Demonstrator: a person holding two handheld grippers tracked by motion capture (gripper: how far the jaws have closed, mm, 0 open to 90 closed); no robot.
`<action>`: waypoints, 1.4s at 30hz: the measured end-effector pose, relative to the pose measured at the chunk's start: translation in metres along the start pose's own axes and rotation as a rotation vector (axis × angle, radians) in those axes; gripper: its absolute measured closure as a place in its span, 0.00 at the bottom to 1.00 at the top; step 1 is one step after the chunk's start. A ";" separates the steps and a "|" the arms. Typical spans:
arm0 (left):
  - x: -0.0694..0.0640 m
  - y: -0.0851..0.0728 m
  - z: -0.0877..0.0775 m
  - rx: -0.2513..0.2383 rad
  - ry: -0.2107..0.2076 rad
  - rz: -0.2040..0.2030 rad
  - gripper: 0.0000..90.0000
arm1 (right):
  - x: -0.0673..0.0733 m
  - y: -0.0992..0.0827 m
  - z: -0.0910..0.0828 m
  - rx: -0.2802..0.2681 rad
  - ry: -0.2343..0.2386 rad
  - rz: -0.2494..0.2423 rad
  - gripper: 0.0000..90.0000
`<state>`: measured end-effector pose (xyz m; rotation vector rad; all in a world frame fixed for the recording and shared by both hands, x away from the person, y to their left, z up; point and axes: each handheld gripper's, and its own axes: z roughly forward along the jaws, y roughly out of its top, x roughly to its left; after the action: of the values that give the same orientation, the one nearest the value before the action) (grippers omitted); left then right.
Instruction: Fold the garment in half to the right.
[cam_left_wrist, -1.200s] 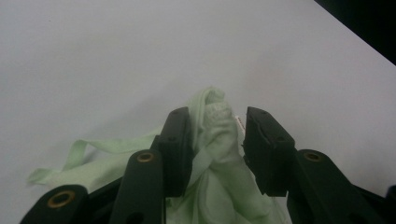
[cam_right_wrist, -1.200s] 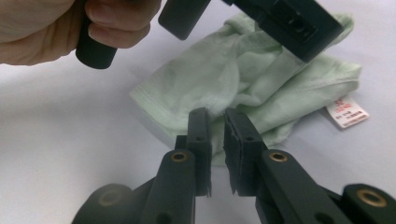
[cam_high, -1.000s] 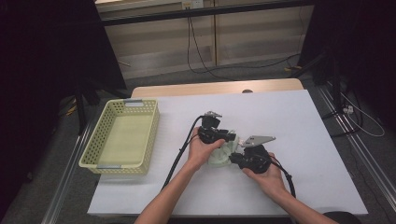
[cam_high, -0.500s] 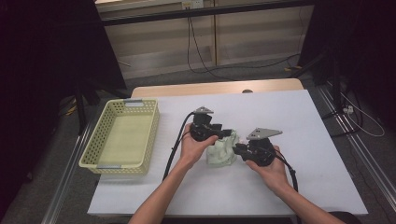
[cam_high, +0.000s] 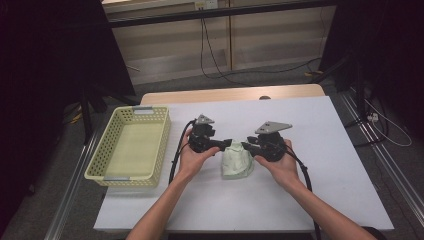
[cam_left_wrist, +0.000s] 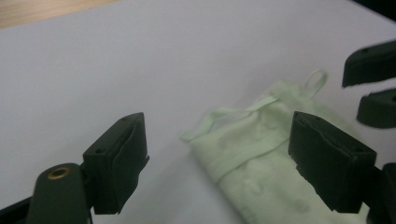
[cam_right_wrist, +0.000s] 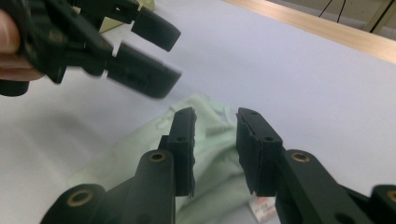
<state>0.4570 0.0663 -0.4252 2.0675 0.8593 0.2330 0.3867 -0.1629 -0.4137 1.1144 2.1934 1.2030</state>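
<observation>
1. While both grippers hover over the table (cam_high: 325, 150), the left gripper (cam_high: 226, 143) has its jaws spread wide with nothing between them; they have just been opening.
2. The right gripper (cam_high: 246, 145) has its jaws a narrow gap apart, empty; these too have just been opening.
3. A pale green garment (cam_high: 237, 161), folded, lies flat on the table just below and between the two sets of jaw tips, touched by neither. In the left gripper view the garment (cam_left_wrist: 261, 154) sits ahead of the jaws, its thin strap nearest the left jaw.
4. A yellow basket (cam_high: 129, 145) stands well to the left gripper's outer side.
5. Risk, as judged: a one-sided pinch on a single layer or the strap would likely undo the fold; the thin cloth could slip from a shallow grip; the close-set tips could collide.
</observation>
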 end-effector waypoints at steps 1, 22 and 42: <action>0.003 -0.002 0.001 0.006 0.009 -0.013 0.22 | 0.000 0.003 0.004 0.007 0.008 -0.006 0.76; -0.002 -0.013 0.020 0.051 -0.052 -0.080 0.63 | -0.010 -0.004 0.034 0.148 -0.003 -0.045 0.88; -0.010 -0.013 0.016 0.042 -0.012 -0.037 0.37 | -0.011 -0.026 0.036 0.182 -0.018 -0.097 0.85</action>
<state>0.4503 0.0550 -0.4435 2.0881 0.9018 0.1834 0.4049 -0.1613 -0.4554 1.0693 2.3517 0.9658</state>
